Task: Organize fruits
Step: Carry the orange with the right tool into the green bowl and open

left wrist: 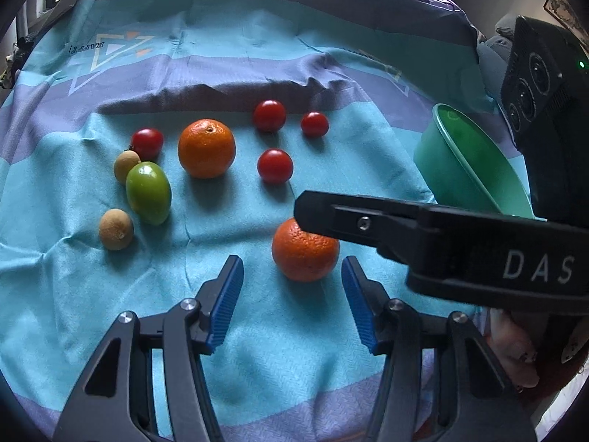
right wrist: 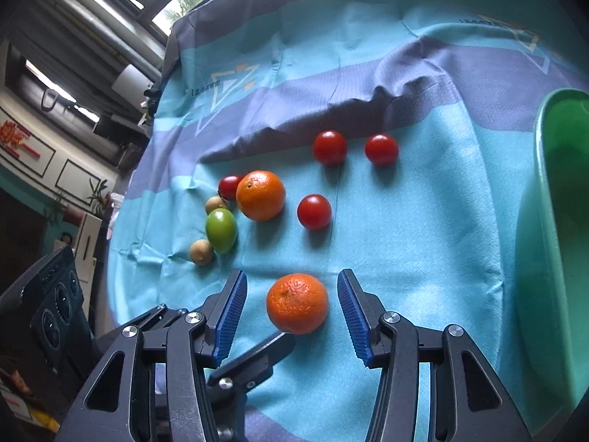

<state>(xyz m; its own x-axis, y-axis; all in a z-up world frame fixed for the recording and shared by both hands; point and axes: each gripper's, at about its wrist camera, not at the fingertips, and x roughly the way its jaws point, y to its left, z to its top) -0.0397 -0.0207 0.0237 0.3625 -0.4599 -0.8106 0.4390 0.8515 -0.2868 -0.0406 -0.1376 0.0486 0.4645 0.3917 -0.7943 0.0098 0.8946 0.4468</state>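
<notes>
Fruits lie on a blue striped cloth (left wrist: 257, 324). A near orange (right wrist: 297, 302) sits between the open blue pads of my right gripper (right wrist: 291, 291), not gripped. It also shows in the left wrist view (left wrist: 305, 254), partly under the right gripper's black finger (left wrist: 353, 217). My left gripper (left wrist: 292, 276) is open and empty just left of that orange. Farther off lie a second orange (left wrist: 207, 148), several red cherry tomatoes (left wrist: 275, 165), a green fruit (left wrist: 148, 192) and two small tan fruits (left wrist: 116, 229). A green bowl (left wrist: 471, 169) stands at the right, also in the right wrist view (right wrist: 552, 243).
A fold in the cloth (left wrist: 221, 95) runs behind the fruits. The right gripper's body and camera housing (left wrist: 537, 88) fill the right side of the left wrist view. The left gripper's housing (right wrist: 55, 316) stands at the lower left of the right wrist view.
</notes>
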